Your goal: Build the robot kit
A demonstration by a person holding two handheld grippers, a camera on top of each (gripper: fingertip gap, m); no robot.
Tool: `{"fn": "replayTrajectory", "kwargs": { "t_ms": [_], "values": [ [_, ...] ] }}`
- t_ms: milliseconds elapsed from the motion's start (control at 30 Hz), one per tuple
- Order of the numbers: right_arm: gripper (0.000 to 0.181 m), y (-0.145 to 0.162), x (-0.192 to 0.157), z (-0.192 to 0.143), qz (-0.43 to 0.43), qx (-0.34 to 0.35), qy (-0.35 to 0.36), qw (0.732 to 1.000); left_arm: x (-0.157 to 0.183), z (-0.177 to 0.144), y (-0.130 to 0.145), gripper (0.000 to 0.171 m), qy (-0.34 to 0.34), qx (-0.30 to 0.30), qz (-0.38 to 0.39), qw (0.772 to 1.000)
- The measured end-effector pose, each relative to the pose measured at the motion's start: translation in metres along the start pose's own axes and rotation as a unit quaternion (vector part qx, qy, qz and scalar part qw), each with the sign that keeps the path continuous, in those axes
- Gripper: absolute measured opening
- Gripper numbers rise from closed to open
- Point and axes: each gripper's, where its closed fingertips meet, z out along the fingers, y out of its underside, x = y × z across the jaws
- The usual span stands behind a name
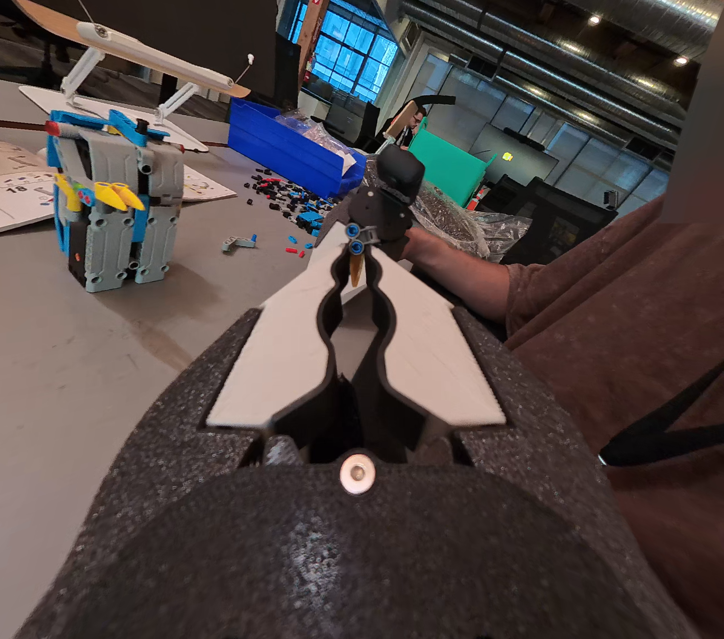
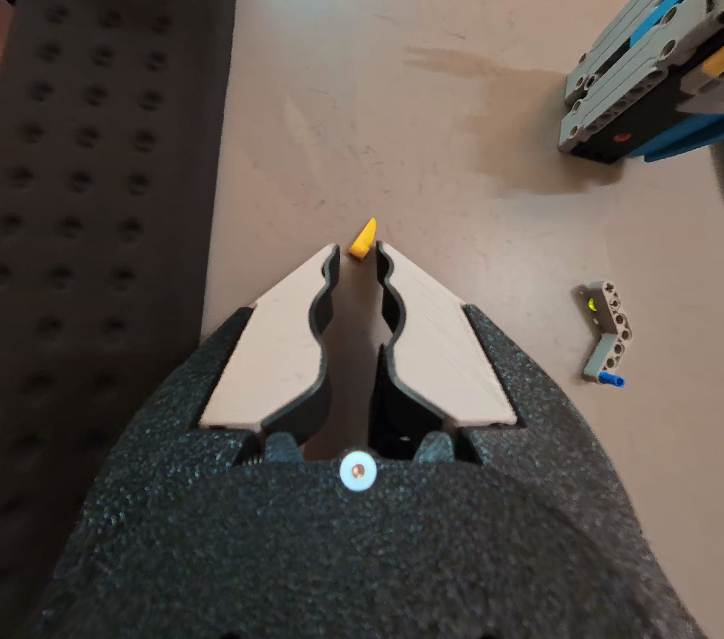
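The left gripper (image 1: 352, 256) had its jaws clenched on a small grey connector (image 1: 366, 234) with two blue pins, pinched right at the tips and standing clear of the table (image 2: 431, 111).

The right gripper (image 2: 357, 250) pointed down at the table with its jaws released, a clear gap between them. A yellow claw (image 2: 363, 238) sat at the mouth of that gap, just past the tips and against the right-hand one. Whether it touched the left-hand tip, or lay flat on the table, could not be told.

To the right of those jaws and well apart lay a bent grey beam (image 2: 607, 330) with a blue pin at its near end. Farther ahead and to the right stood a grey and blue model (image 2: 627, 79).

The claw looked like hard, smooth plastic: very light, stiff, not fragile, and likely slippery. Its curved, tapering point would probably squirt out of a pinch, so the blunt square base seemed the better place to take hold, flat sides against the pads.
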Motion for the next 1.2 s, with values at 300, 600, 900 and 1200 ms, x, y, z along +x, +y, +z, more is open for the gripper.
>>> {"fn": "replayTrajectory", "kwargs": {
  "t_ms": [300, 600, 900, 1200],
  "values": [
    [0.010, -0.026, 0.003, -0.004, 0.053, 0.051, -0.013, 0.997, 0.005, 0.006, -0.001, 0.007, 0.004, 0.014, 0.015, 1.000],
    [0.010, -0.054, -0.009, 0.001, 0.033, 0.034, 0.005, 0.999, -0.009, 0.024, 0.031, 0.007, -0.116, -0.118, 0.309, 0.937],
    [0.010, -0.083, -0.023, -0.015, 0.036, 0.113, -0.025, 0.993, -0.033, 0.053, 0.064, 0.007, -0.098, -0.221, 0.306, 0.921],
    [0.007, -0.088, -0.003, -0.030, 0.147, 0.186, -0.059, 0.970, -0.042, 0.057, 0.072, 0.007, -0.109, -0.235, 0.305, 0.916]
  ]
}}
